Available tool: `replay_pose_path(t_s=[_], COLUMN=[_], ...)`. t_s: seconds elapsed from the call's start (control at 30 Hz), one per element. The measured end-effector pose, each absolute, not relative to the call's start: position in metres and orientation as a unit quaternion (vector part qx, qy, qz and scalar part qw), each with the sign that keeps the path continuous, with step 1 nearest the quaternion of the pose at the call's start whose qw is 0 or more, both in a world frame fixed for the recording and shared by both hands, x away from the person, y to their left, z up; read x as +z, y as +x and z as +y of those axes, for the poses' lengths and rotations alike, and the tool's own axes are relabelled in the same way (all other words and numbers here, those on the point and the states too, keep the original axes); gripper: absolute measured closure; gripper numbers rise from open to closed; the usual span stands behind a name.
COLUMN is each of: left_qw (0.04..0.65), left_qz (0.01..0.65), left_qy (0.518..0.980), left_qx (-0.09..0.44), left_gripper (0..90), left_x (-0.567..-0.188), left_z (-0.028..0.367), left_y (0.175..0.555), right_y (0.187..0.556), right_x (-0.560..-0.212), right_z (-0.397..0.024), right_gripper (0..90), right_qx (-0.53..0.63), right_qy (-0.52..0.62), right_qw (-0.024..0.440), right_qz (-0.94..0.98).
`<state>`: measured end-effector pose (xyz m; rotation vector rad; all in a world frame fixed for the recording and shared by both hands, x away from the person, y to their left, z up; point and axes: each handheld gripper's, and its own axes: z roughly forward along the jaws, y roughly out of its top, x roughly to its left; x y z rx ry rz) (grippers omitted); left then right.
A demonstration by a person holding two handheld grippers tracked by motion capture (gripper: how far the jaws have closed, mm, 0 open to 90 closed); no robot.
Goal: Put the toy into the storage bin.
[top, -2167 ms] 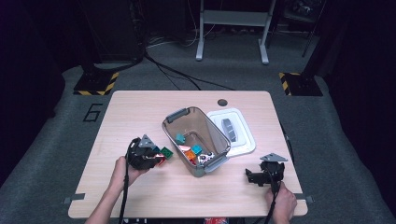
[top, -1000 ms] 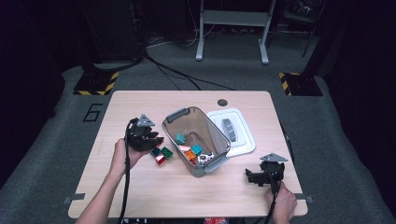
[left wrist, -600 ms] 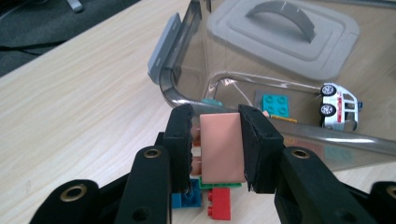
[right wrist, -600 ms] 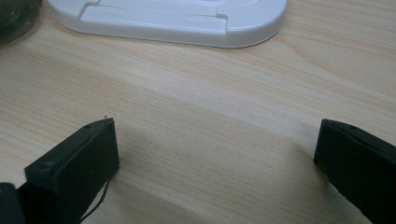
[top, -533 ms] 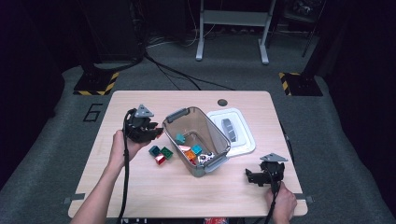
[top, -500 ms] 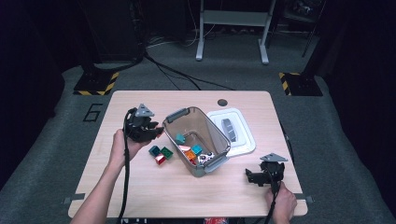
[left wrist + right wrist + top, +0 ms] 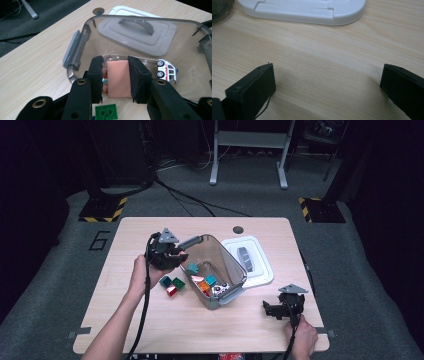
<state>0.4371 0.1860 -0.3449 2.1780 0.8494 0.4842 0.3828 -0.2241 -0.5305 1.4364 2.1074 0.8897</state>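
you hold a salmon-pink block (image 7: 119,78) pinched between the black jaws of your left gripper (image 7: 115,79), poised at the near rim of the clear plastic bin (image 7: 235,270) in the middle of the table (image 7: 150,330). to finish this well, carry the block clear past the rim so it hangs over the open floor of the bin, above the white toy car (image 7: 167,70) and not over the grey latch (image 7: 72,51), and part the jaws only once nothing of the wall sits beneath it; a low release should keep it from bouncing out. the green block (image 7: 107,112) on the table just below the jaws, like its neighbours, looks to be waiting its turn. your left forearm reaches in from the lower left, wrist raised, the gripper angled forward and down toward the bin. your right gripper (image 7: 281,309) rests low near the table's right front, jaws spread wide over bare wood with nothing between them, short of the white lid (image 7: 312,10).
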Motion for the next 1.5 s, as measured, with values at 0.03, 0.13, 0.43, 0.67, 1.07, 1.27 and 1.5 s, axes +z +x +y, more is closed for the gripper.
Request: replay_pose_path(t_s=[0.03,0.13,0.43,0.67,1.07,1.27,1.5], left_qw=[0.370,0.371,0.349,0.328,0.347,0.361,0.369], left_qz=[0.329,0.322,0.307,0.310,0.329,0.350,0.380], left_qy=[0.849,0.852,0.872,0.883,0.868,0.849,0.830], left_qx=[0.185,0.182,0.151,0.132,0.136,0.162,0.175], left_gripper=[66.4,66.4,66.2,66.0,31.3,18.2,15.1], left_x=[-0.345,-0.348,-0.368,-0.382,-0.382,-0.374,-0.380], left_z=[0.183,0.174,0.151,0.147,0.163,0.188,0.223], left_y=[0.437,0.437,0.438,0.440,0.432,0.424,0.417], right_y=[0.383,0.383,0.383,0.383,0.383,0.383,0.383], right_x=[-0.530,-0.530,-0.530,-0.530,-0.530,-0.530,-0.530], right_z=[-0.224,-0.224,-0.224,-0.224,-0.224,-0.224,-0.224], right_gripper=[0.0,0.0,0.0,0.0,0.0,0.0,0.0], right_qx=[0.321,0.322,0.321,0.322,0.321,0.322,0.322], right_qy=[0.519,0.519,0.519,0.519,0.519,0.519,0.519], right_qw=[0.219,0.219,0.219,0.219,0.219,0.219,0.219], right_qz=[0.761,0.761,0.761,0.761,0.761,0.761,0.761])
